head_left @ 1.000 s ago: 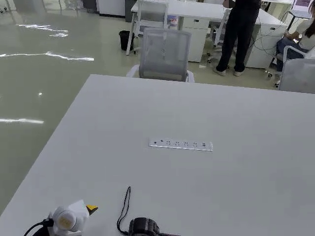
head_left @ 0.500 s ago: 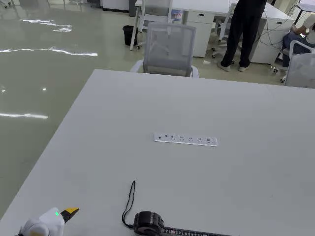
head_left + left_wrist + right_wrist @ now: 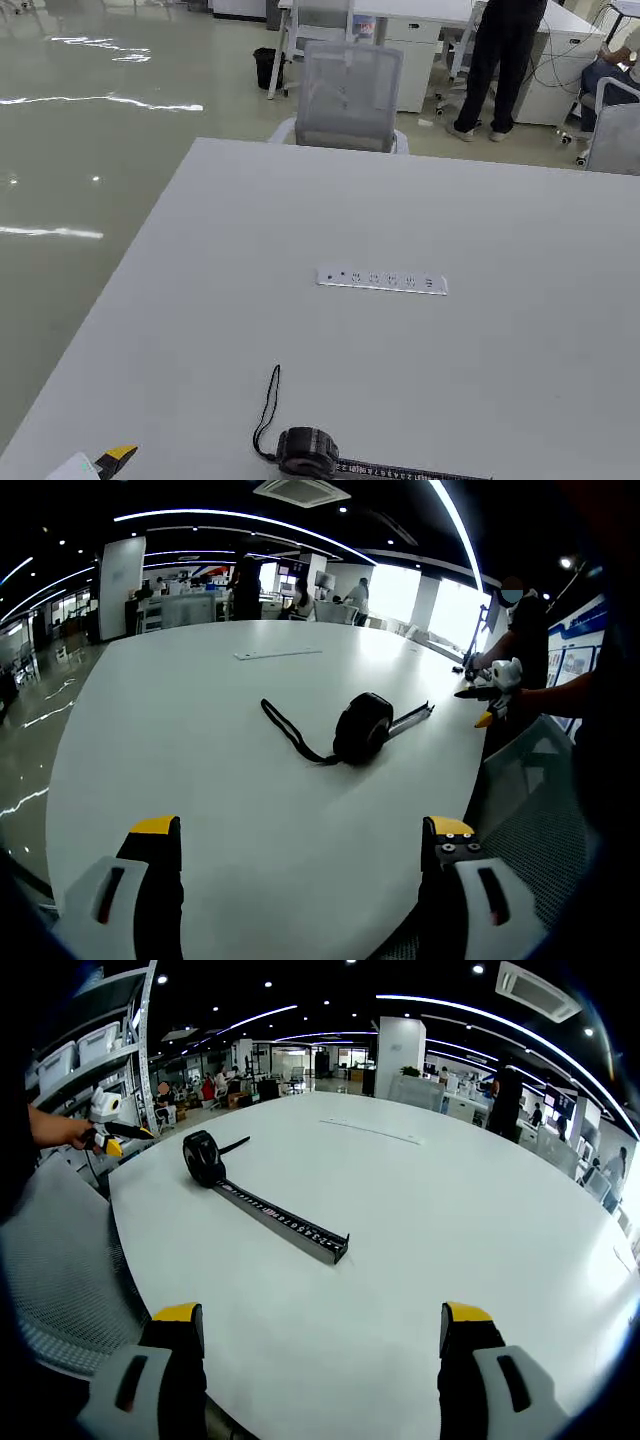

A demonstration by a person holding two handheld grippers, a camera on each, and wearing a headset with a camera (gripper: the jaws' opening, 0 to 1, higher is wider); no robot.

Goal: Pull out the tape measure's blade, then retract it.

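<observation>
Head view gives me a white worktop (image 3: pixel 200 300) in an open office, with glossy floor (image 3: pixel 80 150) to the left, a grey chair (image 3: pixel 348 95) at the far edge and a power strip (image 3: pixel 382 281) mid-surface. The tape measure (image 3: pixel 306 452) lies by the near edge, its blade (image 3: pixel 410 472) out flat to the right. My left tool (image 3: pixel 302 827) and right tool (image 3: pixel 323 1312) both gape wide and empty, each apart from the tape measure.

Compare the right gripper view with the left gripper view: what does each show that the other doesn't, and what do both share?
Right gripper view: the blade out along its full length to its tip. Left gripper view: the whole black strap looping off the tape measure case. Both: that case and the white table.
</observation>
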